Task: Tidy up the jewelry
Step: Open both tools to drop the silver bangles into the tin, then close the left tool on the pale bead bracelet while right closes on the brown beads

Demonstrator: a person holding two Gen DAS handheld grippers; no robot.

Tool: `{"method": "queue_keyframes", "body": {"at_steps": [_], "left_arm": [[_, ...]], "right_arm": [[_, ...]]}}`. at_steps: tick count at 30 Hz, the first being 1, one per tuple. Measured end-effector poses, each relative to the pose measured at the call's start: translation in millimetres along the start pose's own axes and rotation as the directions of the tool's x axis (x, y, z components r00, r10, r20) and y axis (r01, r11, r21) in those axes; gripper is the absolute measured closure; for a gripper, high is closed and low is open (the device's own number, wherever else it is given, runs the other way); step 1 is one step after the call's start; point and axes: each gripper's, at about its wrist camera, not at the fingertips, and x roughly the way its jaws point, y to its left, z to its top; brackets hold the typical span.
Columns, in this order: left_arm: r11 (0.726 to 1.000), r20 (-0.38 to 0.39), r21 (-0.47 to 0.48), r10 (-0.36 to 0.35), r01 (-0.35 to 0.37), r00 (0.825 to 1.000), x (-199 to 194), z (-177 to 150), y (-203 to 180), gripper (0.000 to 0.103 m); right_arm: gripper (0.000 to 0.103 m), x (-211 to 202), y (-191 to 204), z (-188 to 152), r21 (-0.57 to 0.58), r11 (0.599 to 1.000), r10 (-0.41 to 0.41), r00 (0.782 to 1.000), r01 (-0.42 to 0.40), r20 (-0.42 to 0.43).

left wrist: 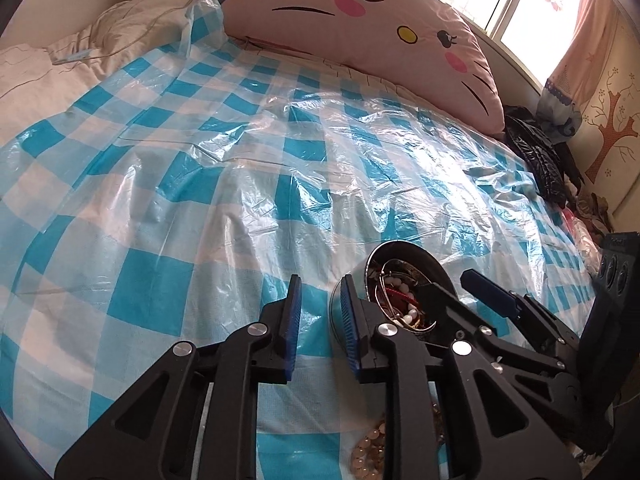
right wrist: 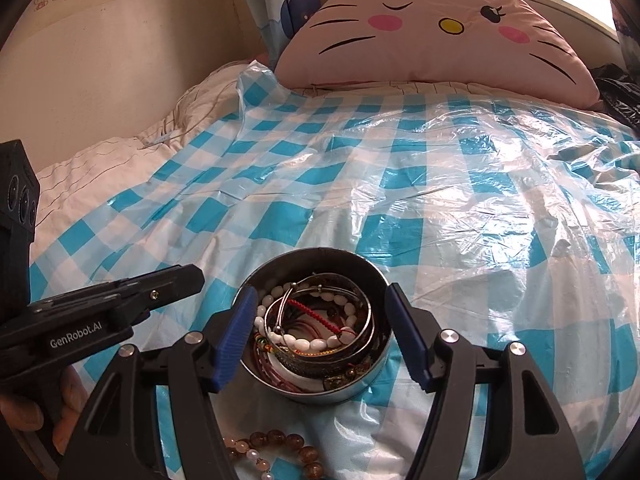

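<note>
A round metal bowl [right wrist: 340, 394] stands on the blue-checked plastic sheet [right wrist: 440, 208], filled with bangles, white beads and red cord jewelry [right wrist: 320, 328]. My right gripper [right wrist: 322, 290] is open and straddles the bowl, one blue pad at each side of the rim, with a small gap on the right. In the left wrist view, the bowl [left wrist: 400, 245] lies just right of my left gripper [left wrist: 321, 284], which is slightly open with nothing between its pads. Loose brown and pearl bead bracelets [right wrist: 280, 448] lie on the sheet in front of the bowl, also visible as beads [left wrist: 368, 452].
A large pink cat-face cushion [right wrist: 440, 28] leans at the head of the bed. White quilt [left wrist: 60, 60] lies at the far left, dark clothing [left wrist: 536, 156] at the right edge. A hand [right wrist: 24, 412] holds the left gripper body [right wrist: 80, 320].
</note>
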Motion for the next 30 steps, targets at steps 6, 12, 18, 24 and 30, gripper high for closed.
{"method": "queue_keyframes", "body": {"at_steps": [6,12,18,24,30], "left_arm": [[0.992,-0.089,0.117,-0.030,0.040,0.996,-9.7,-24.8,-9.5,0.081],[0.944,-0.181,0.320,-0.027,0.085,0.983,-11.7,-65.6,-35.9,0.080],[0.907,-0.209,0.416,0.018,0.072,0.978,-8.4,-83.9,-49.4,0.080],[0.916,-0.208,0.395,0.014,0.071,0.978,-9.0,-83.0,-41.6,0.080],[0.890,-0.203,0.456,0.088,0.014,0.975,-7.4,-89.9,-41.7,0.081]], "right_arm": [[0.038,-25.2,-20.5,-18.4,0.029,1.000,0.001,0.998,0.001,-0.061],[0.038,-25.2,-10.8,-61.3,-0.043,0.999,0.016,0.977,-0.026,-0.213],[0.038,-13.0,3.8,-69.5,-0.146,0.988,-0.093,0.962,0.056,-0.256],[0.034,-15.0,-1.0,-69.8,-0.152,0.980,-0.163,0.955,0.128,-0.246],[0.028,-18.5,-7.2,-68.2,-0.190,0.950,-0.291,0.927,0.249,-0.237]]}}
